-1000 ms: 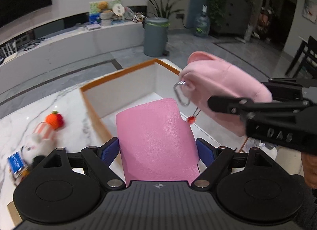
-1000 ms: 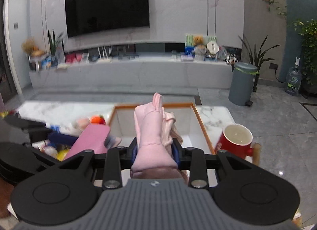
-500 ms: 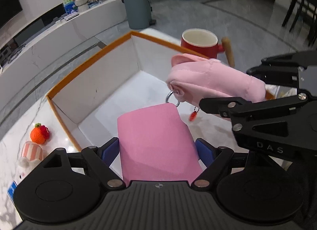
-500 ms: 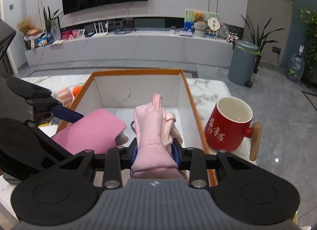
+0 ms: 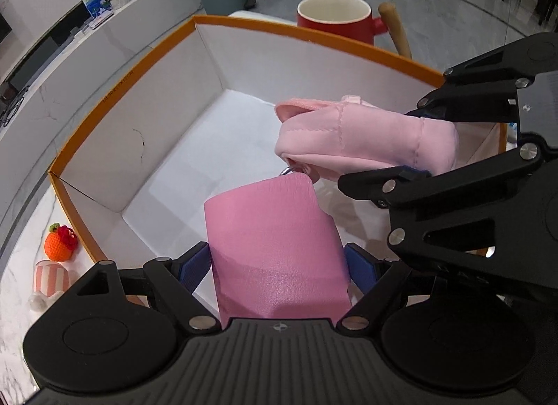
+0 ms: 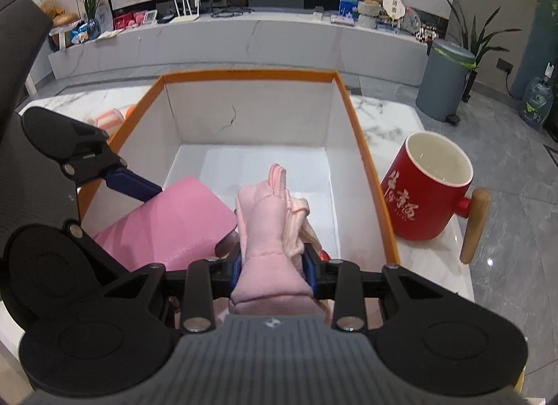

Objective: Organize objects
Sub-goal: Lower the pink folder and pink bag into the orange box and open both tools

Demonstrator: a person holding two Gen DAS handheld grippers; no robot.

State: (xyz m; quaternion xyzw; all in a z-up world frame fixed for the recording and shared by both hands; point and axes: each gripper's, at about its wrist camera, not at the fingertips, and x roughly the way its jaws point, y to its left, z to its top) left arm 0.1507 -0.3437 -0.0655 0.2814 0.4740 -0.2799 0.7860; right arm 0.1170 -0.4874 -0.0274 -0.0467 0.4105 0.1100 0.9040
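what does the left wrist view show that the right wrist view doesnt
Only the left wrist view shows the orange knitted toy on the table beside the box. Only the right wrist view shows the writing on the red mug and the water jug on the floor. Both show the box, the left tongs holding the pink pad and the right tongs holding the pink pouch.

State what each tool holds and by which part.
Left tool: flat pink leather-like case, clamped across its side edges, near end. Right tool: soft pink fabric pouch, pinched at its near end.
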